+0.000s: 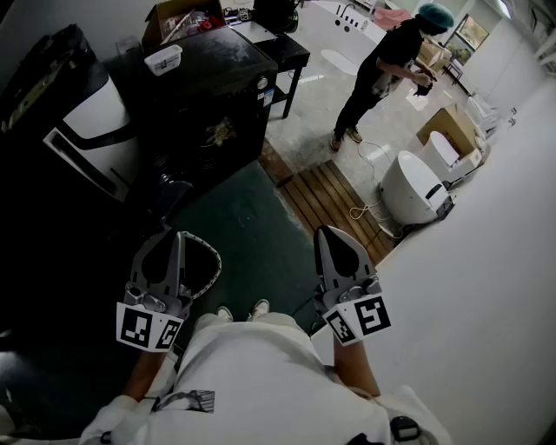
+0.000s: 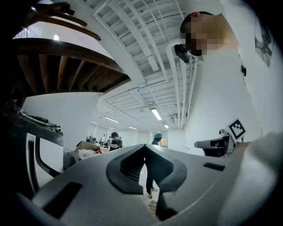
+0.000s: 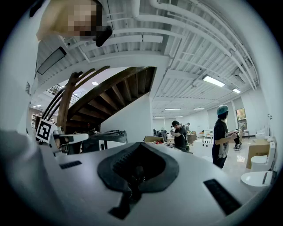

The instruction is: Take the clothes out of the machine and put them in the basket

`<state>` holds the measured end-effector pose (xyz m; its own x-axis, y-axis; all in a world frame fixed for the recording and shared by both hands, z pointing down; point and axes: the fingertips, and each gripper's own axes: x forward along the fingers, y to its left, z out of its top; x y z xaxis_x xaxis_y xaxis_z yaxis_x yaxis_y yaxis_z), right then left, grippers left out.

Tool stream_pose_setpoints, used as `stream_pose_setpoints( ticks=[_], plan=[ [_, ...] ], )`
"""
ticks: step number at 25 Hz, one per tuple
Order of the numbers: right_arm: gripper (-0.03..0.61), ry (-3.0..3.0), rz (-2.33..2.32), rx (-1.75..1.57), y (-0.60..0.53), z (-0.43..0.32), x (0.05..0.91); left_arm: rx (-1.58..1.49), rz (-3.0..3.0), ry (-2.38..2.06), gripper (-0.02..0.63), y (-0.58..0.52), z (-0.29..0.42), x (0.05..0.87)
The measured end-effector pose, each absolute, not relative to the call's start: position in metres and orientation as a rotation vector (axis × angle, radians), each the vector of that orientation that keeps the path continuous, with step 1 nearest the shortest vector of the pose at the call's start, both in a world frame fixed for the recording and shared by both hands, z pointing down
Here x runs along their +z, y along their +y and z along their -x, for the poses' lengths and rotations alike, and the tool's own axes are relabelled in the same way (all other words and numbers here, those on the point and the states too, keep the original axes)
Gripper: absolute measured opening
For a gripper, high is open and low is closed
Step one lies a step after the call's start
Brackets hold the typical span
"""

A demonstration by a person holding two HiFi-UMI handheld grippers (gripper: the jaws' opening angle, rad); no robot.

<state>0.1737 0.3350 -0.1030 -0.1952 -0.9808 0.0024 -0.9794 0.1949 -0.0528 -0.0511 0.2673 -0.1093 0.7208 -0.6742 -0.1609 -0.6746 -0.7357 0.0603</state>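
Shadow swallows most of the near left in the head view, so I can only half make out the machine (image 1: 87, 122), a dark and white bulk at the far left. I cannot tell where its door is or find any clothes in that gloom. A pale curved rim (image 1: 208, 265) with a dotted pattern sits just right of the left gripper (image 1: 168, 235), and I cannot tell whether it belongs to the basket. That gripper's fingers meet at the tips with nothing between them, and only a slit lower down lets the room show through. The right gripper (image 1: 325, 230) is pressed fully together and also empty. Both are held close in front of my operator's white shirt, pointing away. The square markers carry only black and white patterns. The shirt print (image 1: 187, 401) is too small to read. Only the head view gives me the green mat (image 1: 252, 235), the wooden slats (image 1: 334, 204) and the cardboard box (image 1: 178, 19) on the black tabletop (image 1: 217, 61). Only the gripper views show the wooden staircase (image 3: 110, 92) overhead. They also show a person in a black cap (image 3: 179, 134) beyond the person in the teal cap (image 1: 382, 65).
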Motion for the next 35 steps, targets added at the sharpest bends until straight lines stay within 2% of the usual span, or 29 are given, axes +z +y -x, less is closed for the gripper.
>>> stream_pose_setpoints(
  ticks=[13,15,16,17,18,20,29,35],
  plan=[
    [0.021,2.484,1.880,-0.121,0.307,-0.179,-0.089,0.264,2.907,1.174,0.014,0.242,0.038,-0.105],
    [0.169,2.537,1.849,-0.143,0.298,-0.180,-0.081,0.264,2.907,1.191,0.014,0.234,0.034,-0.102],
    [0.222,2.560,1.836,-0.150,0.292,-0.181,-0.076,0.262,2.904,1.201,0.014,0.231,0.032,-0.102],
    [0.309,2.580,1.826,-0.150,0.287,-0.182,-0.072,0.259,2.899,1.214,0.014,0.227,0.031,-0.101],
    [0.358,2.596,1.822,-0.145,0.282,-0.184,-0.068,0.254,2.892,1.227,0.014,0.224,0.030,-0.101],
    [0.400,2.615,1.817,-0.140,0.273,-0.189,-0.061,0.240,2.874,1.260,0.014,0.217,0.028,-0.099],
    [0.420,2.770,1.690,-0.167,0.189,-0.179,-0.036,0.224,2.791,1.463,0.014,0.152,0.043,-0.076],
    [0.419,2.888,1.603,-0.182,0.075,-0.167,-0.014,0.250,2.782,1.547,0.014,0.051,0.044,-0.045]
  ],
)
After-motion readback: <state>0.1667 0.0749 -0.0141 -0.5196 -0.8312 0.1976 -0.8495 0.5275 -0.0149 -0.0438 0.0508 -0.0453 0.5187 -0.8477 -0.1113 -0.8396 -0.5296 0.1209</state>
